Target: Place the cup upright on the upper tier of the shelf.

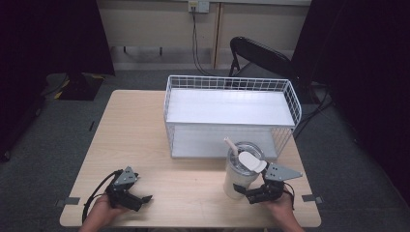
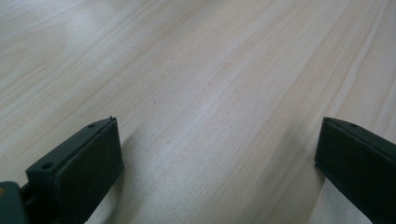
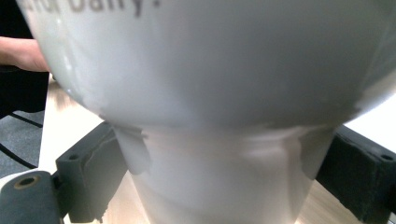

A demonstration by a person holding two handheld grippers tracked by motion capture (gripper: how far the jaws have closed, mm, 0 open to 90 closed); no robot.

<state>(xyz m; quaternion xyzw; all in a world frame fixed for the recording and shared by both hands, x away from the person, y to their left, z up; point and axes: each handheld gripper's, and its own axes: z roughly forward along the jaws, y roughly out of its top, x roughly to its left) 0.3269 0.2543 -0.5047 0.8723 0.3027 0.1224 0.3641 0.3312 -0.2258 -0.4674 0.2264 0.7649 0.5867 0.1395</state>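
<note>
A: What is seen first, by size?

B: A light wooden table (image 1: 145,145) is set on grey carpet. A white wire basket (image 1: 231,113) with two solid shelves is placed toward the table's far right part, its open side turned to the near edge. Beyond the far edge a black folding chair (image 1: 258,55) is seen.

A: And the cup?

B: A white tumbler (image 1: 240,169) with a clear lid and a pale straw (image 1: 231,145) is stood upright near the near right corner, just in front of the basket's lower shelf. Grey lettering is printed on its wall, cut off in the right gripper view.

A: How is the right gripper (image 1: 254,195) placed?

B: It is held low at the tumbler's right side. In its own view the narrow base of the tumbler (image 3: 219,186) is bracketed by the two black jaws. Whether the pads are pressed against it or just apart cannot be told.

A: The left gripper (image 1: 140,199)?

B: It is held near the near left corner, well apart from the tumbler. Its jaws are spread wide, with bare wood grain (image 2: 210,93) seen between them, and nothing is held.
</note>
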